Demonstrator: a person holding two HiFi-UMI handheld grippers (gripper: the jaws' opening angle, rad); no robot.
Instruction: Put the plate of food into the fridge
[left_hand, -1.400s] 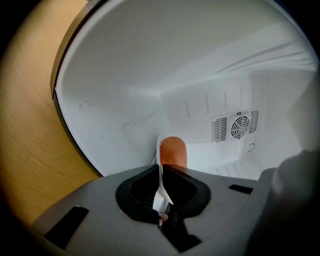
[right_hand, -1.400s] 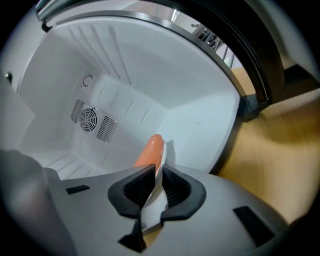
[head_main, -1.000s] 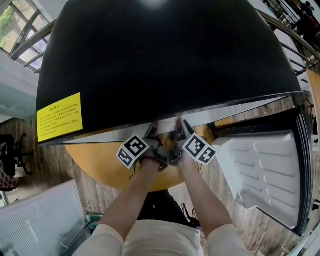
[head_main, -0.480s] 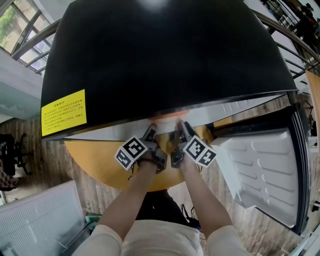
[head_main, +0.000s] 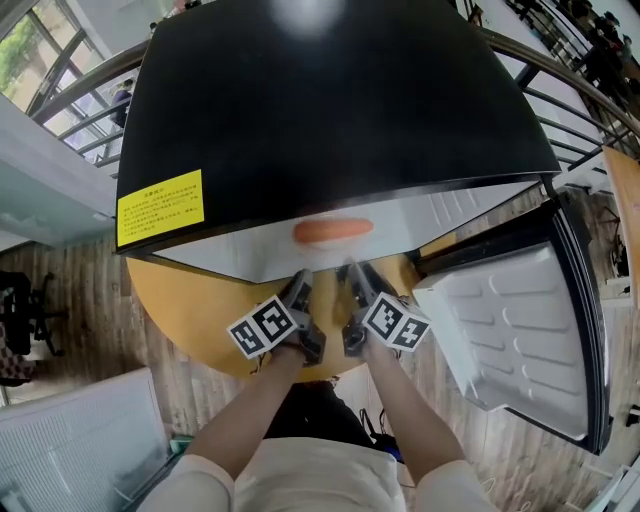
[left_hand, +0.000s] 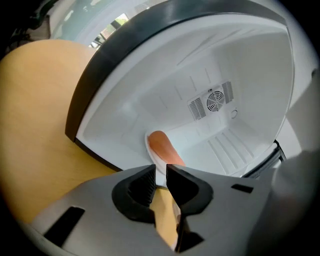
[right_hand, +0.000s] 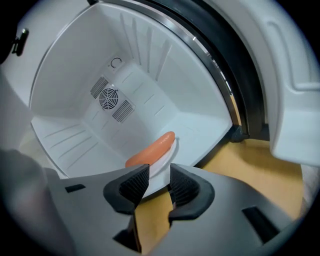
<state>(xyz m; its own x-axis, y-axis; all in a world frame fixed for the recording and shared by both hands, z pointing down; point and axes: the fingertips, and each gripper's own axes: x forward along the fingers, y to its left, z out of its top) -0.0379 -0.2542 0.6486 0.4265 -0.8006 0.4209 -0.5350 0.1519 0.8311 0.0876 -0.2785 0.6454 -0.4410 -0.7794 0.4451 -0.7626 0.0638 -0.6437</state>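
The plate (right_hand: 163, 160) was left inside the fridge (right_hand: 75, 75); left tongs (left_hand: 160, 172) and right tongs (right_hand: 159, 175) were withdrawn, released and empty; placement was judged complete.

Wooden floor (head_main: 70, 285), windows (head_main: 35, 45) upper left, metal railing (head_main: 590, 105)

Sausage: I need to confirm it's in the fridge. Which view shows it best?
Right gripper view: the sausage lies whole on its plate on the fridge floor. Left gripper view hides its near end behind the tool; head view shows it small, blurred.
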